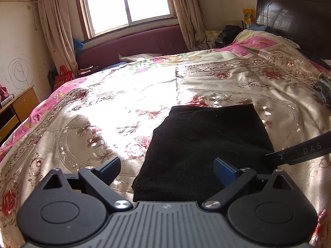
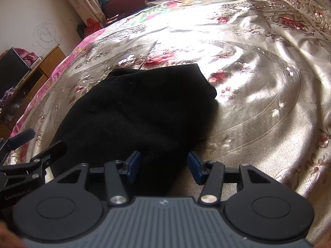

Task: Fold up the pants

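The black pants [image 1: 204, 142] lie folded into a compact rectangle on the floral bedspread [image 1: 107, 111]. My left gripper [image 1: 167, 170] is open, its jaws wide apart over the near left edge of the pants, holding nothing. My right gripper [image 2: 164, 166] is open, its jaws either side of the near right corner of the pants [image 2: 136, 113], not closed on it. The right gripper's finger [image 1: 300, 150] shows at the right edge of the left wrist view. The left gripper [image 2: 26, 144] shows at the left of the right wrist view.
The bed fills both views, with a dark headboard [image 1: 293, 14] at the far right. A maroon bench [image 1: 132, 45] sits under the window [image 1: 126, 2]. A wooden desk [image 1: 16, 107] stands at the left. Clothes lie at the right bed edge [image 1: 322, 88].
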`<action>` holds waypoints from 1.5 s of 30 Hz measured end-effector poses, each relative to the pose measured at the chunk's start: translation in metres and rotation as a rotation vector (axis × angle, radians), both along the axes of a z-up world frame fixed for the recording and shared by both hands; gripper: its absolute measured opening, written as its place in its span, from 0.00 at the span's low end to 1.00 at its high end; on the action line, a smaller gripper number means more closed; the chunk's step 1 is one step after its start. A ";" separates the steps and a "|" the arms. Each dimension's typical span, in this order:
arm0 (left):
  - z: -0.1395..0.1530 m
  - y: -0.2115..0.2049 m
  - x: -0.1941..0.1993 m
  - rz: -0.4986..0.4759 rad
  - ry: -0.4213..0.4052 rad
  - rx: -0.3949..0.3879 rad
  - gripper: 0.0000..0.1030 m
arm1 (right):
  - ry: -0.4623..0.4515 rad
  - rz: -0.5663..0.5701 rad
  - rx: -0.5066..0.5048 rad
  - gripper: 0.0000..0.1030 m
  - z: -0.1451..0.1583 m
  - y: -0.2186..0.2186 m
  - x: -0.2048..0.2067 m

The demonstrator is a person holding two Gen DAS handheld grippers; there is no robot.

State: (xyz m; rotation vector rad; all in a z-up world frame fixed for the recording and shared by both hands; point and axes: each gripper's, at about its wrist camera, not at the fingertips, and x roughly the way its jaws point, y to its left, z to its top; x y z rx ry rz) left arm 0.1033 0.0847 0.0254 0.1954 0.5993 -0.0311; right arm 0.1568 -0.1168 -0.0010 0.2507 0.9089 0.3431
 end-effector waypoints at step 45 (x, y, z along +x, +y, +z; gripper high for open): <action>-0.058 0.053 0.115 -0.286 0.300 -0.308 1.00 | 0.131 0.052 0.241 0.76 -0.049 -0.008 0.063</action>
